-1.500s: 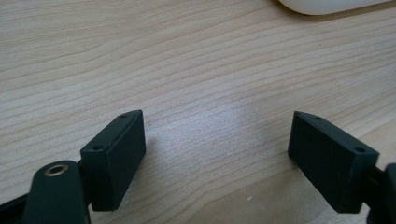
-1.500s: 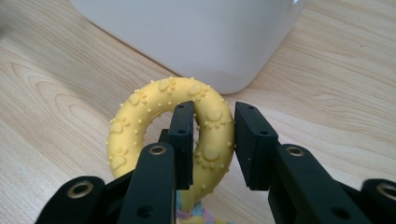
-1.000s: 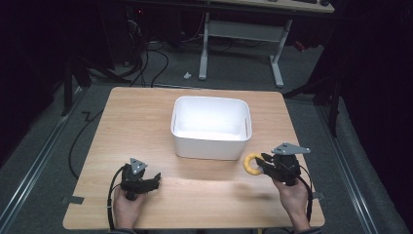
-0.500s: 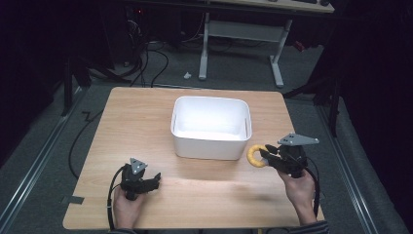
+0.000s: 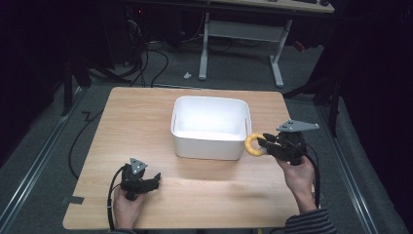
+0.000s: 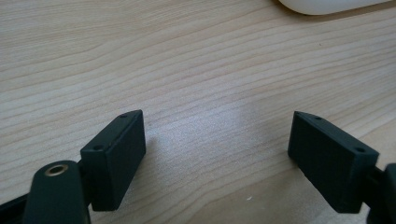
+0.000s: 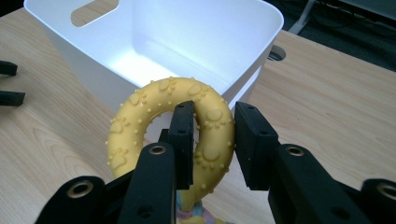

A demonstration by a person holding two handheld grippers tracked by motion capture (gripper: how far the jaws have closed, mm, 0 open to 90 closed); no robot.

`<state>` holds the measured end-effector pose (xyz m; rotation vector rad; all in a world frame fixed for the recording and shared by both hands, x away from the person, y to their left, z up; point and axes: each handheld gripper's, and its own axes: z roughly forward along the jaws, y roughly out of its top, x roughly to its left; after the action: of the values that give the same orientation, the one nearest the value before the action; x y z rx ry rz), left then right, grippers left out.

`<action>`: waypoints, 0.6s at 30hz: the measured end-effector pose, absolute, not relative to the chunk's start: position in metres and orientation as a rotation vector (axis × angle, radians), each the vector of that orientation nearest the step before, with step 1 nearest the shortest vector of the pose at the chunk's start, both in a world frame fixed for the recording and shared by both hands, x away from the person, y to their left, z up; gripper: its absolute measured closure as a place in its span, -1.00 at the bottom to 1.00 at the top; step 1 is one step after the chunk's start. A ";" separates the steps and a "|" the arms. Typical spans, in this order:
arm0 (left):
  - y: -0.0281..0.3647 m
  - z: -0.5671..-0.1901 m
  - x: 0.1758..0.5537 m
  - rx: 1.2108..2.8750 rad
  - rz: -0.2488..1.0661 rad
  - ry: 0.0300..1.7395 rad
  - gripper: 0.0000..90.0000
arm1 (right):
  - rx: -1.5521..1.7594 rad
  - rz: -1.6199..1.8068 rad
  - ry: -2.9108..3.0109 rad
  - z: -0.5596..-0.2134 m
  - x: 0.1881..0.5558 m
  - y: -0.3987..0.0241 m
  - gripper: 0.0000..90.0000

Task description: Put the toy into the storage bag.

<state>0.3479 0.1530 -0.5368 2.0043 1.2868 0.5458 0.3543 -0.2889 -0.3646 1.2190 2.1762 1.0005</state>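
My right gripper (image 5: 263, 142) has its jaws clamped on one side of a yellow rubber ring toy (image 7: 175, 129), one pad through the hole and the other on the outside; the ring sits lifted off the table, just beside the right wall of the white plastic bin (image 5: 210, 146). My left gripper (image 5: 155, 178) rests low over the bare wooden table (image 5: 136, 117) with its jaws spread wide and nothing between them. I count one ring, one bin, two grippers. The ring carries raised paw prints and small bumps; I can read no writing anywhere.
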 end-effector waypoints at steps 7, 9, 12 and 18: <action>0.153 -0.537 0.348 2.004 0.545 1.287 -0.57 | 1.187 1.000 2.186 -0.353 0.367 -0.279 0.56; 0.153 -0.537 0.348 2.004 0.545 1.287 -0.57 | 1.185 0.998 2.189 -0.350 0.370 -0.276 0.56; 0.153 -0.537 0.348 2.004 0.546 1.287 -0.57 | 1.175 0.996 2.188 -0.345 0.375 -0.271 0.56; 0.153 -0.537 0.348 2.005 0.545 1.286 -0.57 | 1.160 0.985 2.189 -0.340 0.388 -0.262 0.56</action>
<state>0.3478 0.1531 -0.5368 2.0046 1.2860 0.5450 0.3878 -0.2620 -0.3401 1.1597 2.1893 0.9852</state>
